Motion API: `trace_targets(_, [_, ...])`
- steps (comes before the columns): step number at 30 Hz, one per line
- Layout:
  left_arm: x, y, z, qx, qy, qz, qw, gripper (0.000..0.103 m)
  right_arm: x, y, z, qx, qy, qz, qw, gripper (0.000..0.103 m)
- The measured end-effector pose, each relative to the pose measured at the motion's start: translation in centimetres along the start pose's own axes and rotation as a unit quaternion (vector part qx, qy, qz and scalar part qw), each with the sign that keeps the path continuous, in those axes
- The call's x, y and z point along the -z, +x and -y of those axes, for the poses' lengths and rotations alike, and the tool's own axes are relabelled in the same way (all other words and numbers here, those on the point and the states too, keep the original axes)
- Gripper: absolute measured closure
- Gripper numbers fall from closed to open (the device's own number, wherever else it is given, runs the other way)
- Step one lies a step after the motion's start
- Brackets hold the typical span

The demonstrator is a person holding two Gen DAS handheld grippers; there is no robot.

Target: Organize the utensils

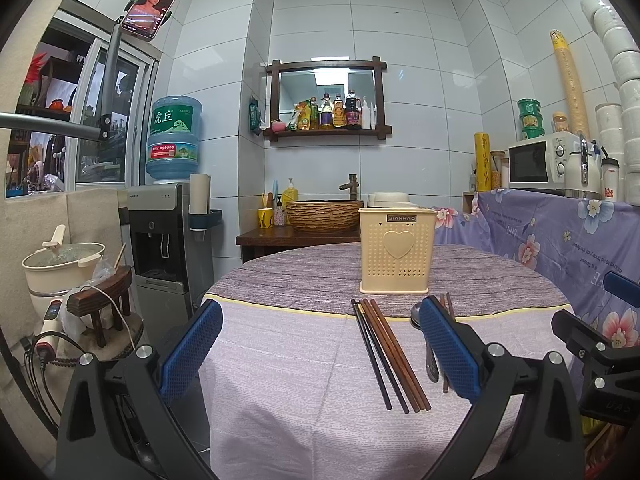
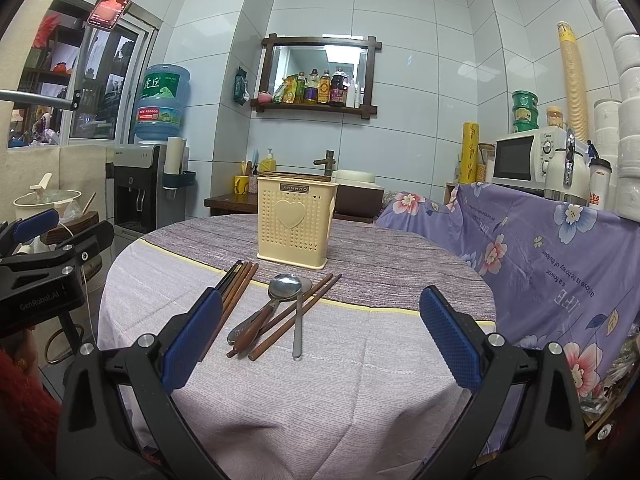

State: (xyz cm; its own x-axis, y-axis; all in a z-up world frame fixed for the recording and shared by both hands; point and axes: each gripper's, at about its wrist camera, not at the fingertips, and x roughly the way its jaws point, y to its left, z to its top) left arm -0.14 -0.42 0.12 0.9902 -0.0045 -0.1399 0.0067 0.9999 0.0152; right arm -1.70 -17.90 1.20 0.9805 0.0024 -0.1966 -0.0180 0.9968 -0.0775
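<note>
Brown wooden chopsticks (image 1: 394,354) laid flat on table (image 1: 304,420), mixed with black ones in one tight bundle, long axis running from the near edge toward holder (image 1: 397,250); far tips stopped short of its base. Bundle positioned between the left gripper (image 1: 320,344) fingers in the left wrist view, nearer the right finger, touching neither.

Second group just to the right of the bundle: two steel spoons (image 2: 285,286), bowls up, bowls at the far end toward the holder, handles pointing toward the near edge. One handle straight, the other angled down-left. Two more brown sticks (image 2: 298,316) crossed diagonally under the straight handle, long axis running from far right to near left. A brown wooden handle alongside the angled spoon; type not determinable.

Holder: cream plastic, perforated, heart on front face, upright on the grey cloth band at the far part of the table. No utensils visible above its rim.

Left gripper: jaws spread wide, nothing between the pads, held above the near table edge. Right gripper (image 2: 320,340): jaws spread wide, nothing held, second group between and beyond its fingers.

Surroundings: floral cloth (image 2: 560,264) to the right, microwave (image 1: 538,162) on it; water dispenser (image 1: 164,236) to the left; shelf (image 1: 328,98) with bottles on the tiled wall.
</note>
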Motion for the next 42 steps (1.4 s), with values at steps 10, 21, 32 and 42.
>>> trace_targets(10, [0.0,0.0,0.1,-0.001,0.000,0.000,1.0000,0.005,0.2,0.1,-0.1,0.000,-0.001,0.000,1.000,0.006])
trace_targets(21, [0.7,0.6,-0.1,0.001,-0.002,-0.009,1.0000,0.005,0.8,1.1,-0.2,0.002,0.000,-0.008,1.000,0.006])
trace_targets(32, [1.9,5.3,-1.4,0.015,0.000,-0.107,0.9942,0.005,1.4,6.2,1.6,0.033,0.006,-0.100,0.994,0.006])
trace_targets(42, [0.5,16.2,-2.4,0.074,0.000,-0.281,0.9569,0.021,-0.1,16.1,3.9,-0.002,0.036,-0.224,0.974,0.006])
